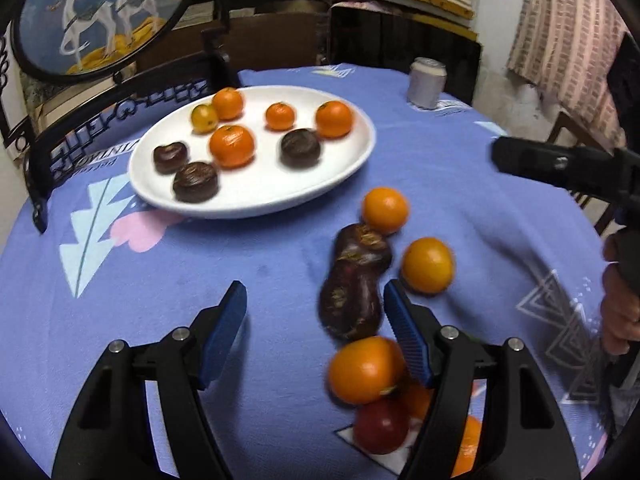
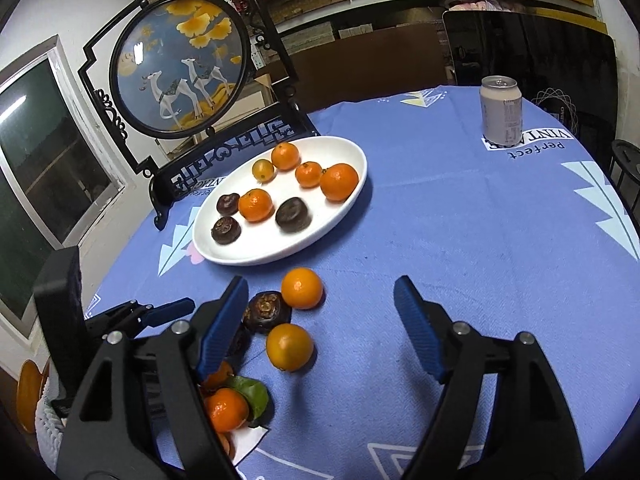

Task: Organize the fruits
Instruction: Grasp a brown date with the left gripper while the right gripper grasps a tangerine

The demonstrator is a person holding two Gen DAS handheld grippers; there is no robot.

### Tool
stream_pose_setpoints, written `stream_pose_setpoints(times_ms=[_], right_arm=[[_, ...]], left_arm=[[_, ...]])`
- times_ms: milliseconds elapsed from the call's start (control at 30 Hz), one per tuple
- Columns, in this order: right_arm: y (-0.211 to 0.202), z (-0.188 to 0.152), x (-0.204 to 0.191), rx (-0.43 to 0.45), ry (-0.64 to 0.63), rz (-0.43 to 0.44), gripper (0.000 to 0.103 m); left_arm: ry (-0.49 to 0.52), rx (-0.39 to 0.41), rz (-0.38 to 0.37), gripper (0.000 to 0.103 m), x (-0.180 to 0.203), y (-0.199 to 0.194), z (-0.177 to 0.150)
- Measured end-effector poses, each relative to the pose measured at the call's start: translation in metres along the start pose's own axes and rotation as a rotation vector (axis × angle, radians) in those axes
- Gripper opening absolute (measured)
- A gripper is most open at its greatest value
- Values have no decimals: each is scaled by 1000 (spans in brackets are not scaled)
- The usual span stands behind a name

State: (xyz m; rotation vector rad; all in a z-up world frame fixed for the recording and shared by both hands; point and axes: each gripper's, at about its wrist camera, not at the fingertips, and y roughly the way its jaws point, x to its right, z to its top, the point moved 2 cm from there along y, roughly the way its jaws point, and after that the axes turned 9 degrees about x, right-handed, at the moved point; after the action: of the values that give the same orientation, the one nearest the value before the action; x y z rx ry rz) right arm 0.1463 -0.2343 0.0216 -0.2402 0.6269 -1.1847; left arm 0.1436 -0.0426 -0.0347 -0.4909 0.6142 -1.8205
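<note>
While gaping, both tools (image 1: 314, 302) (image 2: 322, 300) empty

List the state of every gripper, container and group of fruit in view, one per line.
left gripper: open, empty
right gripper: open, empty
white plate: holds five oranges, three dark fruits
drink can: upright, top closed
loose fruits: on the tablecloth, off the plate

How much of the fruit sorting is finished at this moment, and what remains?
Done: the white plate already holds eight fruits, five orange and three dark brown. In hand: nothing; the left gripper and right gripper are both open and empty above the blue tablecloth. Left: the loose fruits on the cloth, among them an orange, a dark fruit and a leafy orange.
</note>
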Motion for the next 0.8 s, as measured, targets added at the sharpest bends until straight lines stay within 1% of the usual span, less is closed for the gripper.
stream_pose_setpoints(times_ms=[67, 167, 200, 267, 300, 333, 400, 600, 700, 800], right_arm=[[-1, 0, 1, 1, 6, -1, 77], [-3, 1, 2, 4, 12, 3, 77], [-3, 1, 2, 5, 13, 5, 77], [-3, 1, 0, 3, 11, 8, 77], [-3, 1, 0, 3, 8, 9, 77], [-3, 0, -2, 1, 2, 10, 77], [-2, -2, -4, -2, -8, 9, 77], [0, -3, -4, -9, -11, 6, 77], [0, -3, -5, -6, -12, 7, 77], [2, -4, -6, -16, -13, 8, 77]], left_arm=[[-26, 0, 24, 77, -12, -2, -1], [-82, 24, 116, 77, -43, -15, -2], [-133, 29, 123, 77, -57, -20, -5], [-221, 36, 104, 77, -77, -27, -11], [-247, 40, 108, 77, -83, -29, -13], [-248, 41, 116, 77, -84, -30, -13], [-217, 41, 117, 77, -77, -27, -13], [-39, 38, 120, 77, -39, -20, -14], [-8, 31, 125, 77, -33, -14, -13], [-10, 24, 87, 77, -30, -11, -12]])
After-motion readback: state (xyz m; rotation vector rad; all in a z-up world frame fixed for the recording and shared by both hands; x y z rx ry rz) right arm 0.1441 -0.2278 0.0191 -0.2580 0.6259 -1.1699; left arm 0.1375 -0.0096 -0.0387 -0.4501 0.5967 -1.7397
